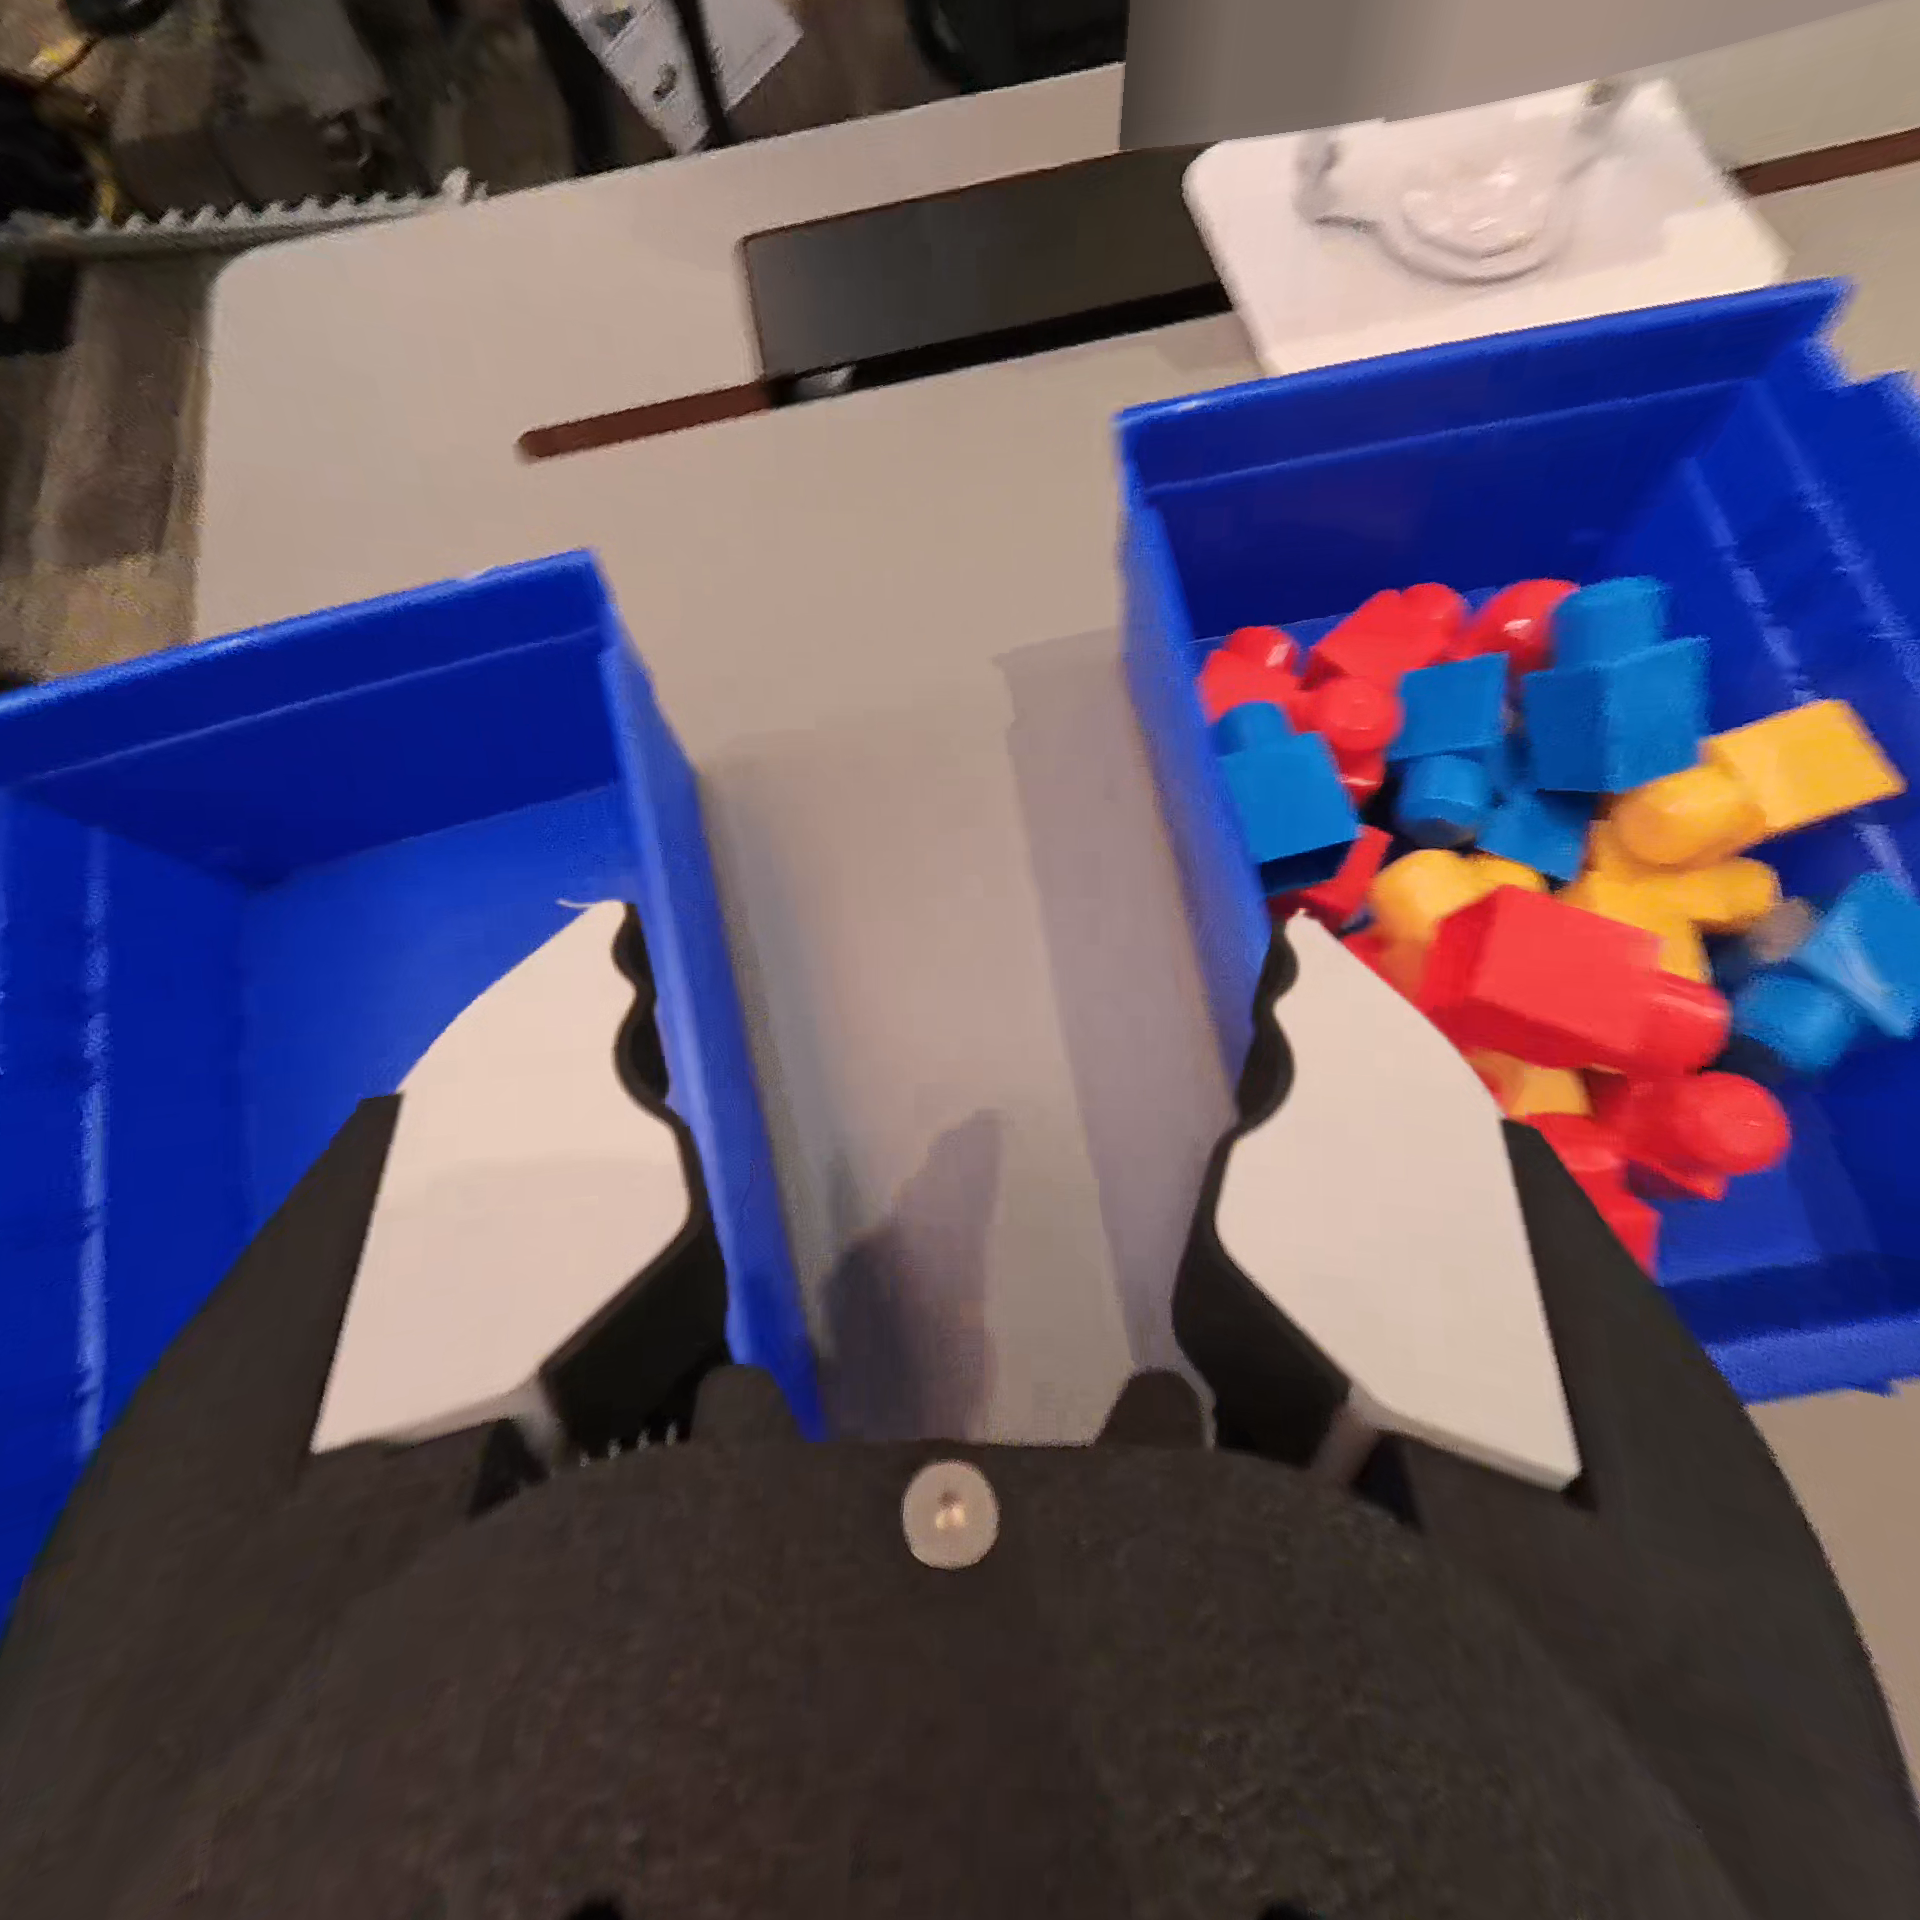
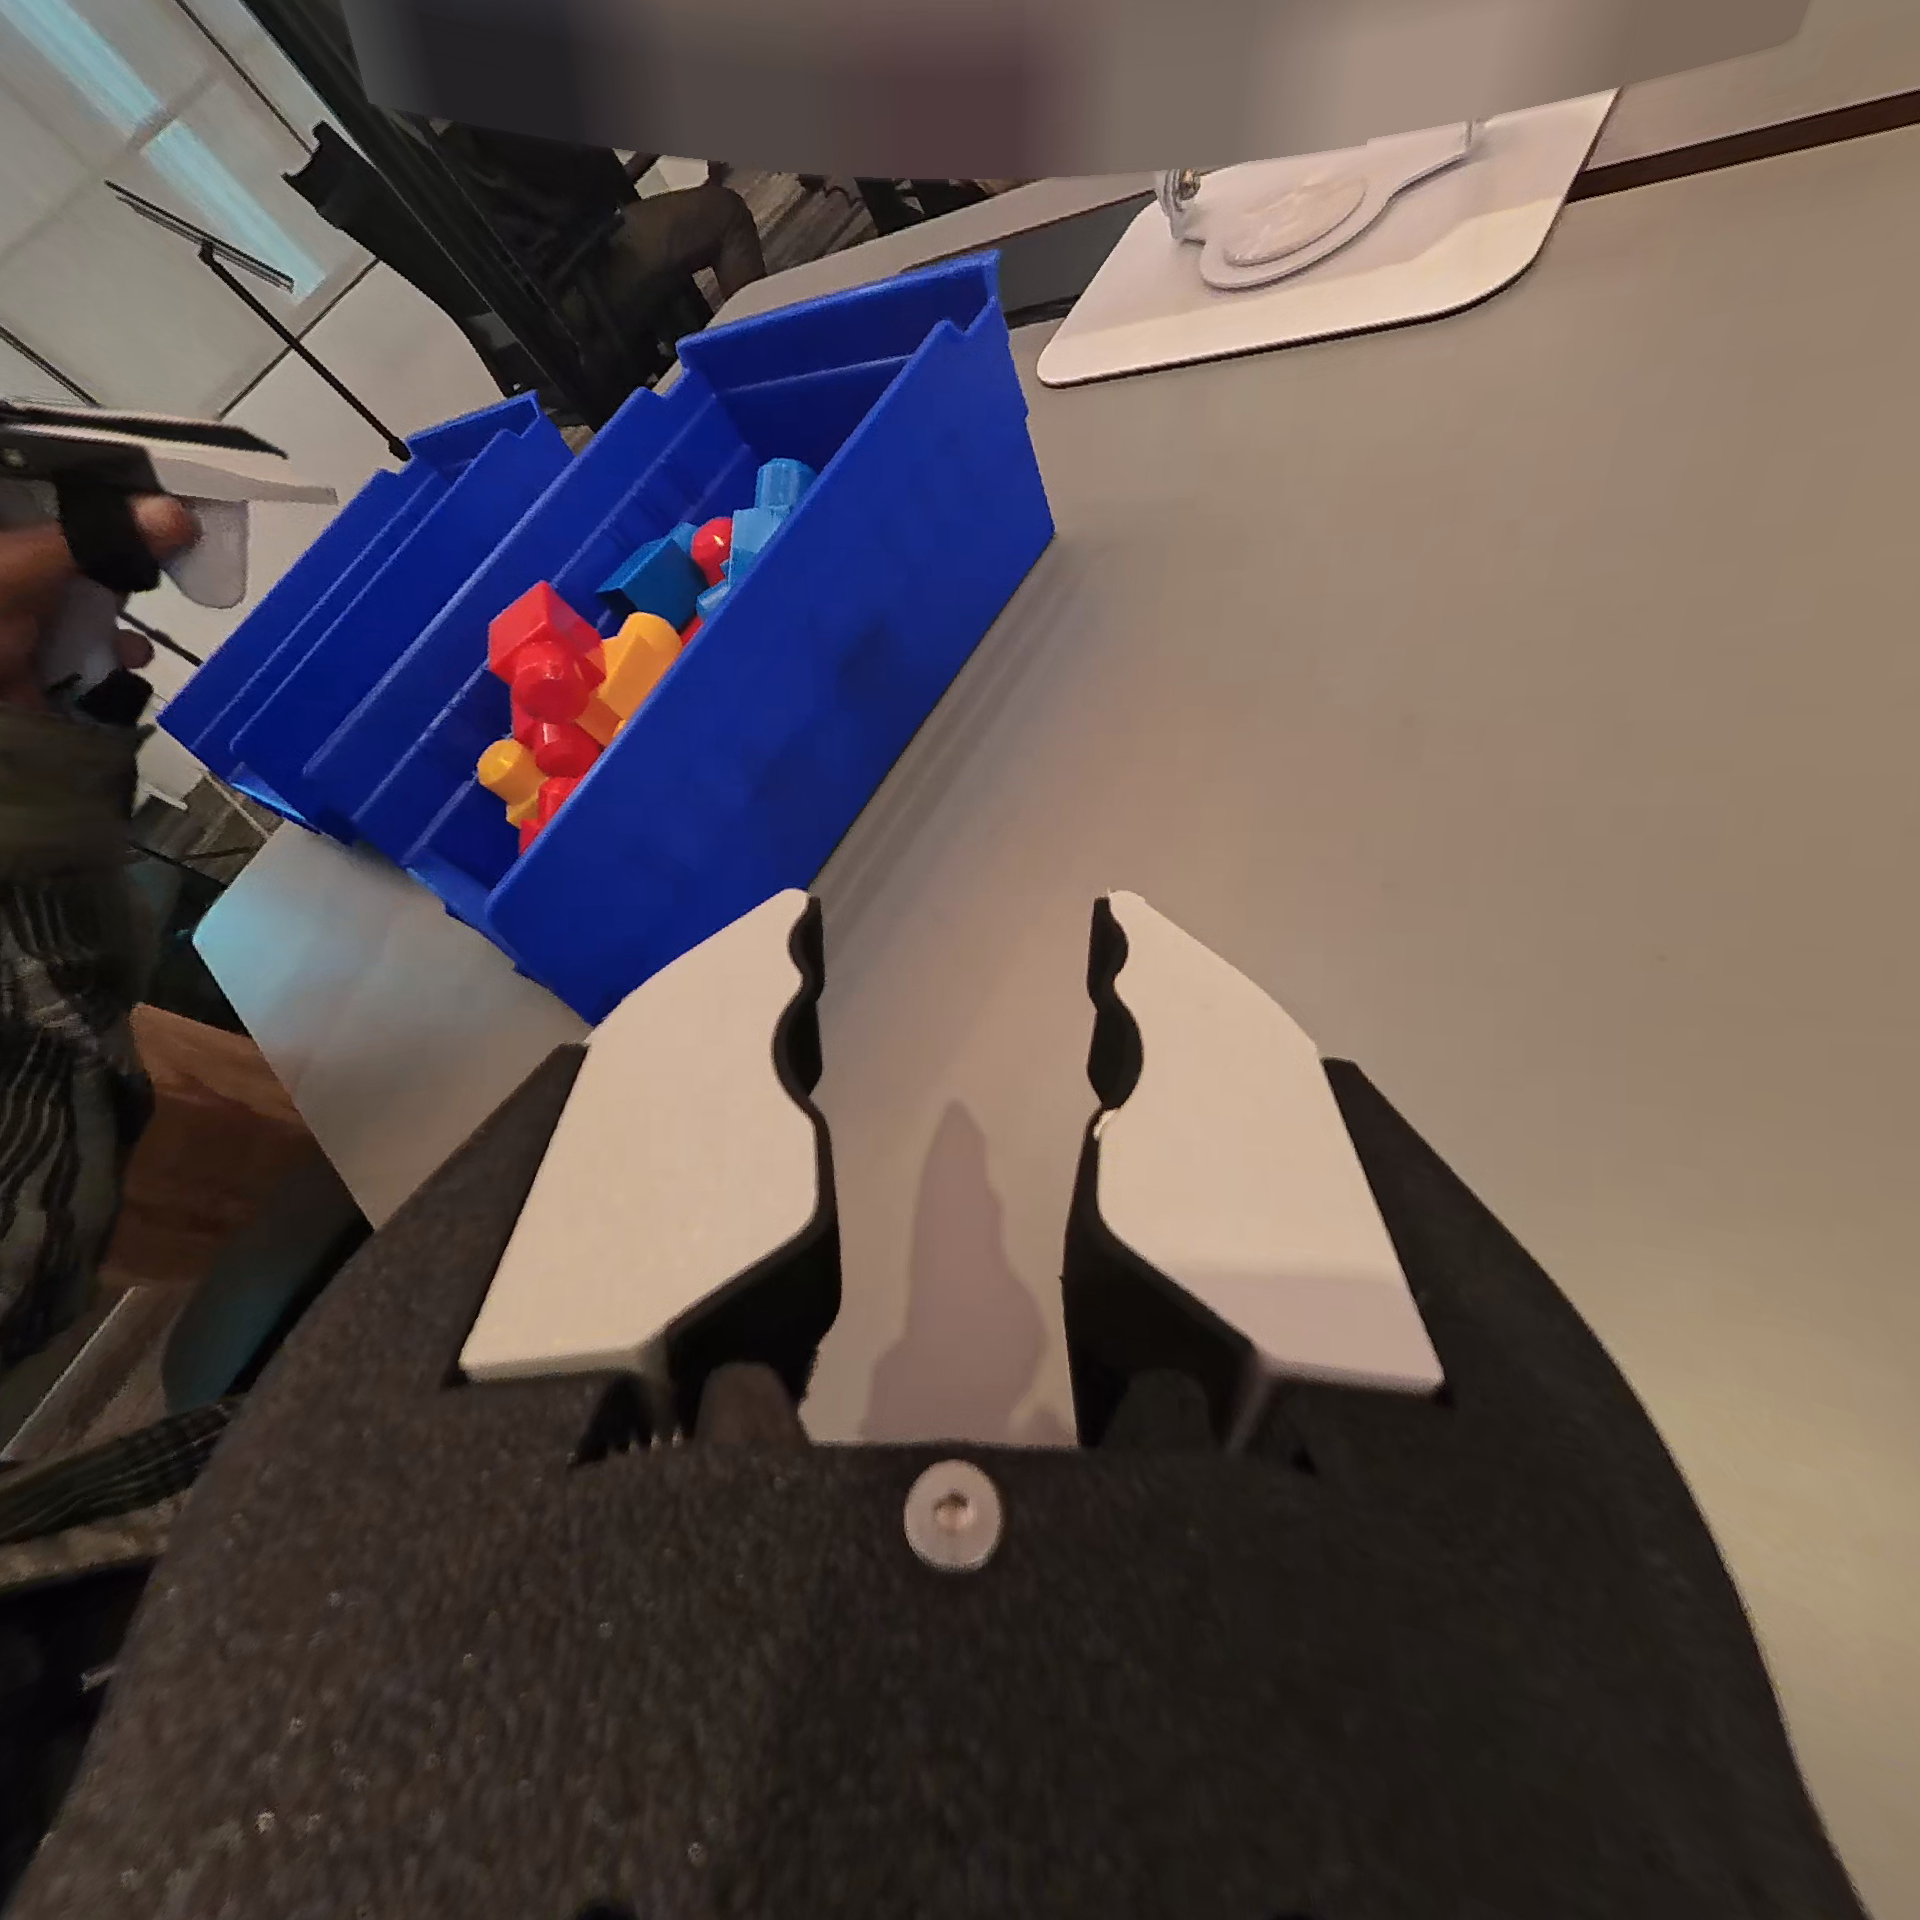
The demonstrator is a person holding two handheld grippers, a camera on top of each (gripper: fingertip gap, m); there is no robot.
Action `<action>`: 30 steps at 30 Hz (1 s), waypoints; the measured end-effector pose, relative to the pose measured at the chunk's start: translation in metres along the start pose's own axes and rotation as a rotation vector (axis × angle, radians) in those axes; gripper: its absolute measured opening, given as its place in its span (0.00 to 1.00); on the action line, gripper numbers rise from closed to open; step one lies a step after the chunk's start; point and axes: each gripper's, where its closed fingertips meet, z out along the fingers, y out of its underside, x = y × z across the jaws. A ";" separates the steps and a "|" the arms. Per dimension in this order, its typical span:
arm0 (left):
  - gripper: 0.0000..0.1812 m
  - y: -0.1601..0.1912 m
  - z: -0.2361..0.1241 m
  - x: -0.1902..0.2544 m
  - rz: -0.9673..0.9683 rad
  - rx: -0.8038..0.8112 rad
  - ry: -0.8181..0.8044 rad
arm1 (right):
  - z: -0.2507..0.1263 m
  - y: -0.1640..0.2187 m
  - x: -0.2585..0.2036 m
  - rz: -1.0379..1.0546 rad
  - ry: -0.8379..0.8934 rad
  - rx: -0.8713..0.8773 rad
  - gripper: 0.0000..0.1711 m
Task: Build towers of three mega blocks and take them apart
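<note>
A blue bin [image 1: 1164, 623] on the right of the left wrist view holds several red, blue and yellow mega blocks [image 1: 1538, 831]. A second blue bin [image 1: 644, 790] on the left looks empty where I can see into it. My left gripper [image 1: 951, 925] is open and empty, held above the bare table strip between the two bins. In the right wrist view the block bin [image 2: 831, 665] lies at the left, the other bin [image 2: 343, 582] behind it. My right gripper [image 2: 951, 909] is open and empty over the grey table, just right of the block bin. The left gripper [image 2: 197, 488] shows at the far left.
A white monitor base [image 1: 1475, 239] stands behind the block bin; it also shows in the right wrist view [image 2: 1320, 281]. A dark slot and cable cover [image 1: 966, 281] lie at the table's back. The table edge [image 2: 270, 997] runs on the left. The grey table [image 2: 1455, 727] stretches right.
</note>
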 end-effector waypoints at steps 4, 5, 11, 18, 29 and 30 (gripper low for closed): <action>0.60 0.021 0.011 -0.038 -0.069 -0.122 -0.061 | -0.003 -0.001 -0.001 -0.001 -0.007 0.000 0.28; 0.60 0.028 0.014 -0.045 -0.087 -0.154 -0.066 | -0.003 -0.001 -0.001 -0.003 -0.007 -0.001 0.28; 0.60 0.073 0.035 -0.069 -0.166 -0.327 -0.071 | -0.006 -0.002 -0.001 -0.001 -0.009 0.001 0.28; 0.44 0.106 0.047 -0.072 -0.184 -0.453 -0.038 | -0.006 -0.001 -0.004 -0.005 -0.012 -0.005 0.28; 0.03 0.115 0.042 -0.079 -0.042 -0.525 -0.062 | -0.013 -0.005 -0.004 0.002 -0.020 0.013 0.28; 0.03 0.116 0.041 -0.080 -0.036 -0.525 -0.061 | -0.014 -0.006 -0.004 0.005 -0.021 0.017 0.28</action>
